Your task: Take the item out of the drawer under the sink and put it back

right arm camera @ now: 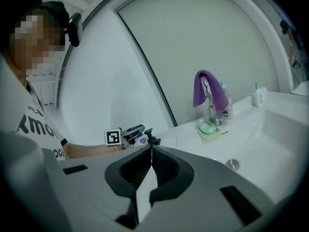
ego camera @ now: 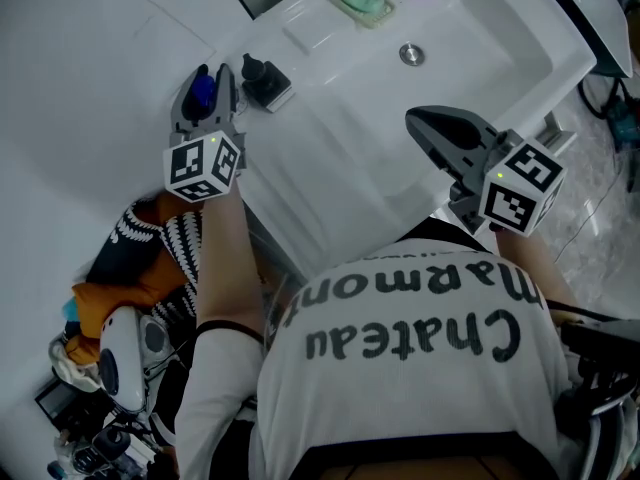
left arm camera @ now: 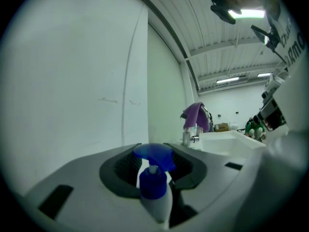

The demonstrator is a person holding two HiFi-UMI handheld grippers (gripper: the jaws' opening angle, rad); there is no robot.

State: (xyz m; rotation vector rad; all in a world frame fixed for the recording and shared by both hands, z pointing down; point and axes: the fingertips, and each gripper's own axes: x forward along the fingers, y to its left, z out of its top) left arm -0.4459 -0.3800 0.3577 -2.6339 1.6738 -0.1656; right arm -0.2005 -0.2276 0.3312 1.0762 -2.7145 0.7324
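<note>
A small white pump bottle with a blue head [left arm camera: 154, 187] sits between the jaws of my left gripper [left arm camera: 152, 149], which is shut on it. In the head view that gripper [ego camera: 215, 76] holds the bottle [ego camera: 203, 90] level over the left end of the white sink counter [ego camera: 300, 118], close to the wall. My right gripper [ego camera: 418, 120] hovers over the front rim of the basin, its jaws touching with nothing between them. The right gripper view shows these closed jaws [right arm camera: 151, 147] and, beyond them, the left gripper [right arm camera: 131, 132]. No drawer is visible.
A black pump dispenser [ego camera: 265, 83] stands on the counter just right of the left gripper. A green soap in a dish [ego camera: 362, 1], the drain [ego camera: 411, 54] and a tap draped with a purple cloth [right arm camera: 208, 92] lie farther back. Clothes and clutter [ego camera: 140, 268] pile up below left.
</note>
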